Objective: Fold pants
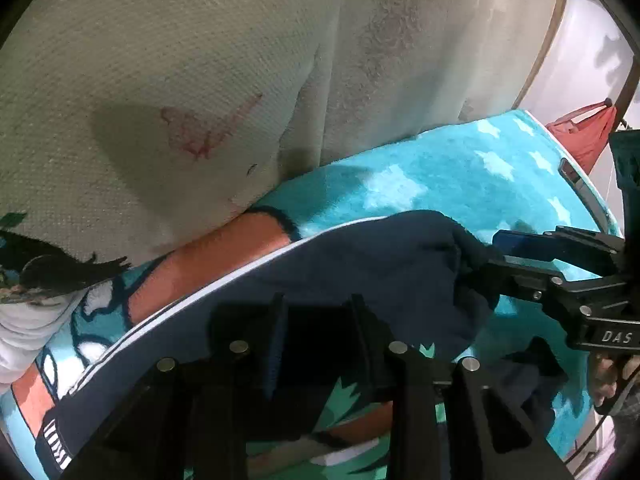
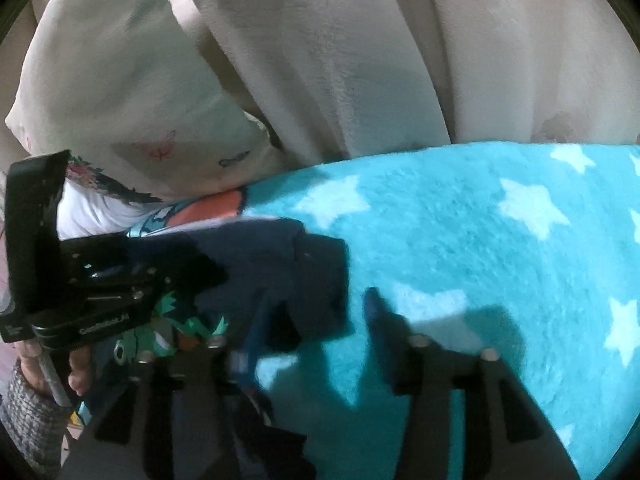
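Surroundings: cream cushions, plush and softly creased, rise behind the work area; a pale waffle-textured pillow with a faint pink butterfly mark leans beside them; a red cloth hangs at the far edge.
Surface: fleecy turquoise blanket with white stars and an orange cartoon patch.
Pants: dark navy knit, white stripe along the seam, spread on the blanket, one end bunched.
Left gripper: fingers narrow, pinching the pants fabric.
Right gripper: fingers wide apart, blue pads; the left-hand finger meets the bunched navy cloth, grip not closed.
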